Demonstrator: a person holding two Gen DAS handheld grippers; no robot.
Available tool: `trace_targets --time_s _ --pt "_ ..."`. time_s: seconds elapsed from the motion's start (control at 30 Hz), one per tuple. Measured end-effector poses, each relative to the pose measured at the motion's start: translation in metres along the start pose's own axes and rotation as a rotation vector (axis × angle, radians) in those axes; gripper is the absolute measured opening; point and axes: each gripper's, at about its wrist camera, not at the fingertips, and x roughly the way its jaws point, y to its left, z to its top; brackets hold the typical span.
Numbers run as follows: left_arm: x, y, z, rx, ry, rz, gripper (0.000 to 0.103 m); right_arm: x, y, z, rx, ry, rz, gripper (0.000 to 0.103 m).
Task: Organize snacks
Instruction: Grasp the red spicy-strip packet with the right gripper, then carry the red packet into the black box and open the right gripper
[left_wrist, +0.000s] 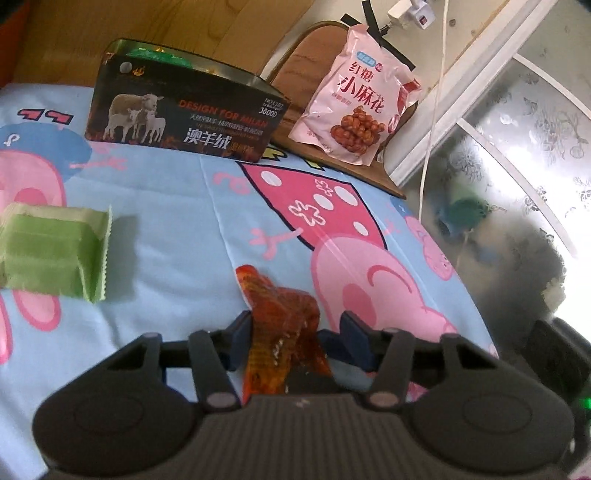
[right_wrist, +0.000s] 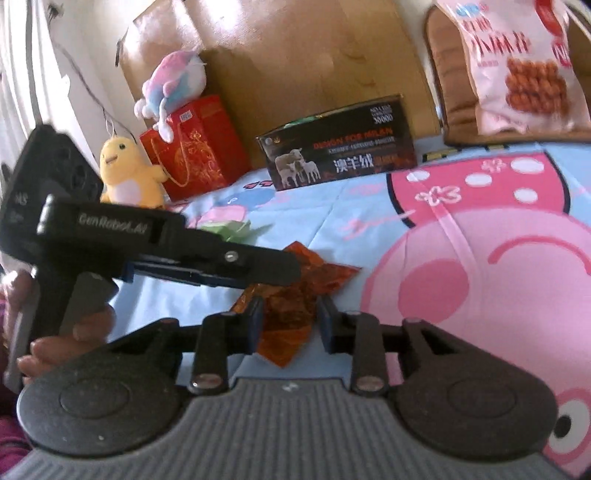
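Observation:
An orange snack packet (left_wrist: 280, 325) lies on the cartoon bedsheet between the fingers of my left gripper (left_wrist: 295, 332), whose jaws stand apart around it. In the right wrist view the same packet (right_wrist: 295, 314) sits between the fingers of my right gripper (right_wrist: 290, 325), also parted around it, and the left gripper (right_wrist: 288, 271) reaches in from the left over the packet. A green snack packet (left_wrist: 51, 254) lies at the left. A dark open box (left_wrist: 184, 110) with snacks inside stands at the back; it also shows in the right wrist view (right_wrist: 340, 147).
A pink bag of twisted dough snacks (left_wrist: 358, 99) leans on a wooden chair (left_wrist: 295, 74) at the bed's far edge. A red gift bag (right_wrist: 195, 147) and plush toys (right_wrist: 129, 173) stand at the back left. The bed's right edge drops off by a window.

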Motion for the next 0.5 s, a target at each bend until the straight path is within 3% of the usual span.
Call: trace_targets --time_s 0.03,0.1,0.17,0.23,0.27,0.33,0.37,0.4,0.5 --pt "0.000 0.002 0.000 -0.016 0.007 -0.013 0.041 0.001 0.006 -0.002 -0.039 0.003 -0.010 0.049" --pt "0.000 0.005 0.001 -0.044 0.016 -0.029 0.038 0.003 0.024 -0.006 -0.146 0.019 -0.051 0.073" --pt "0.001 0.005 0.001 -0.034 0.015 0.006 0.033 0.010 0.038 -0.009 -0.244 0.042 -0.106 0.077" --pt "0.001 0.007 0.002 -0.035 0.012 0.011 0.028 0.013 0.043 -0.009 -0.291 0.048 -0.144 0.070" --pt "-0.001 0.007 0.003 -0.038 0.004 0.013 0.027 0.014 0.042 -0.008 -0.290 0.042 -0.147 0.060" --pt "-0.007 0.006 0.007 -0.033 -0.010 -0.003 0.021 0.014 0.038 -0.005 -0.275 0.033 -0.148 0.049" --pt "-0.010 0.004 0.009 -0.027 -0.017 -0.012 0.021 0.014 0.035 -0.003 -0.266 0.025 -0.159 0.030" --pt "-0.012 0.002 0.012 -0.013 -0.023 -0.011 0.023 0.013 0.033 -0.001 -0.255 0.016 -0.151 0.023" --pt "-0.017 -0.005 0.025 0.031 -0.052 0.001 0.023 0.011 0.029 0.007 -0.224 -0.017 -0.130 0.018"
